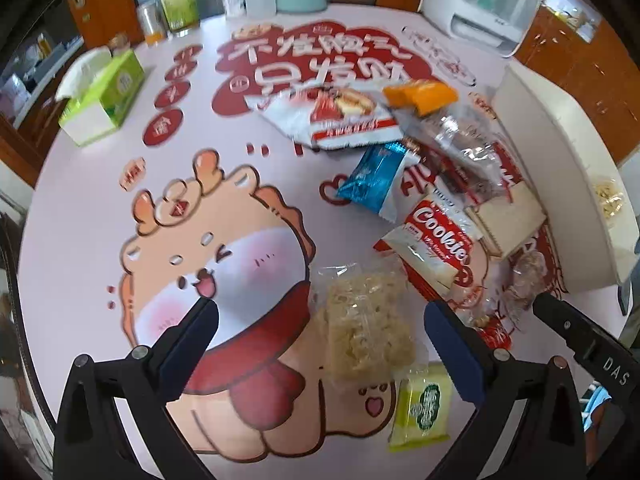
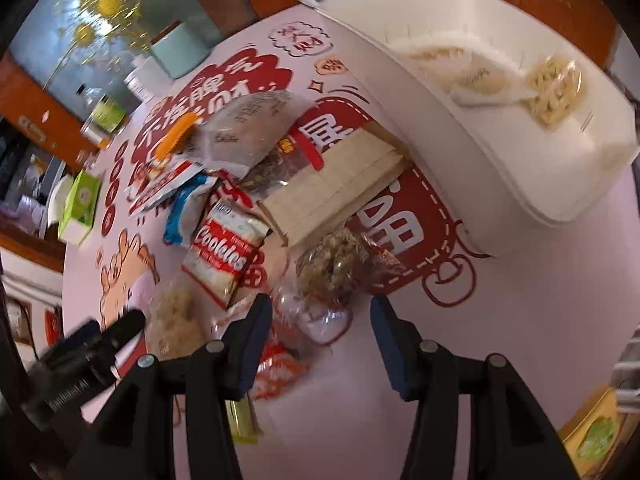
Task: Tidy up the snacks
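- Left tongs spread apart, empty, over one clear noodle-snack packet.
- Right tongs also apart, empty, a clear wrapped snack between the tips.
- One Cookies pack ahead; white bin beyond right tongs holds two packets; bare worktop left.

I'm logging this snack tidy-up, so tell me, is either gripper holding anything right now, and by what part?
Nothing is held. The left gripper is open above the clear noodle packet, and the right gripper is open over the clear-wrapped snack, neither closed on anything.
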Available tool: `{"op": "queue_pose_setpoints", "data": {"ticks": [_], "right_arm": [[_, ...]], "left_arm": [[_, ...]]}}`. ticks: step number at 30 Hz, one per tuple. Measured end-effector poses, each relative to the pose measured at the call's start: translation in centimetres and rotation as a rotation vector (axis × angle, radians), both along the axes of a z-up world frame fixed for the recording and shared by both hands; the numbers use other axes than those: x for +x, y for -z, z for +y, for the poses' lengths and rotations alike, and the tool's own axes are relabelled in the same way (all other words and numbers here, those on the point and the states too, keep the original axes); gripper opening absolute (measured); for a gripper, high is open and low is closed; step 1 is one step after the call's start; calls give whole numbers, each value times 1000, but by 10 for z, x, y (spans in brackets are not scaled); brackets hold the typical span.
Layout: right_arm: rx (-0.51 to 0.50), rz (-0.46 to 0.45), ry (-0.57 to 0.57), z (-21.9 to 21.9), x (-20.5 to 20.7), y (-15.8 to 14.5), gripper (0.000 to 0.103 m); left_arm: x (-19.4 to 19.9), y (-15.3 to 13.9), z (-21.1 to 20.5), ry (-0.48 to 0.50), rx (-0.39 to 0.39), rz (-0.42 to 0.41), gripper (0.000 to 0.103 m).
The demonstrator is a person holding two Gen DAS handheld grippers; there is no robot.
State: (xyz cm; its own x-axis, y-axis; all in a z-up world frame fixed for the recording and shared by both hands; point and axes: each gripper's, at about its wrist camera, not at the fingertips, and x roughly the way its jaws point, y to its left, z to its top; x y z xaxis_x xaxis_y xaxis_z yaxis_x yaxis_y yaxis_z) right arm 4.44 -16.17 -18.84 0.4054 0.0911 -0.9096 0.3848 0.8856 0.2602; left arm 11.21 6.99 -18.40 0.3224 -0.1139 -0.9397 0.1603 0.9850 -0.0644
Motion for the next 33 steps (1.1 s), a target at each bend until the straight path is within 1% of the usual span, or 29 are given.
{"op": "queue_pose_setpoints", "data": {"ticks": [2,5,8,12,17,19,21,22,23,25,26,27,29,30,32,33], "right_arm": [[20,8,47,-5,6,6,52],[57,24,87,-10,16,14,52],[43,44,110,-12,24,22,52],[18,42,98,-11,30,23,53],[-57,51,44,-2,31,19,54],[-80,64,53,-2,29,20,64],[-85,62,72,-5,28,20,67],[-85,65,80,-6,28,21,72],[-84,74,85,-7,29,24,75],[-34,95,82,-11,32,34,78],[-50,83,81,-9,32,32,78],[-56,90,72,-7,33,32,79],[-74,92,56,-3,34,32,79],[-79,87,53,-2,34,32,75],[-56,63,21,1,33,30,61],[-47,61,6,3,33,31,51]], "left_arm": [[4,6,0,-14,-9,17,102],[9,13,-3,-29,-17,35,102],[14,18,-4,-43,-16,47,102],[20,28,-6,-59,-4,72,102],[24,39,-6,-67,4,106,102],[23,41,-6,-68,4,114,102],[24,43,-7,-66,5,115,102],[25,43,-7,-65,5,117,102],[25,44,-8,-64,5,121,102],[25,46,-10,-62,6,128,102],[24,48,-10,-60,6,131,102],[23,50,-9,-59,7,132,102],[20,54,-9,-57,6,136,102],[19,55,-8,-57,4,137,102],[17,59,-7,-65,-4,143,102],[16,59,-7,-69,-7,142,102]]}}
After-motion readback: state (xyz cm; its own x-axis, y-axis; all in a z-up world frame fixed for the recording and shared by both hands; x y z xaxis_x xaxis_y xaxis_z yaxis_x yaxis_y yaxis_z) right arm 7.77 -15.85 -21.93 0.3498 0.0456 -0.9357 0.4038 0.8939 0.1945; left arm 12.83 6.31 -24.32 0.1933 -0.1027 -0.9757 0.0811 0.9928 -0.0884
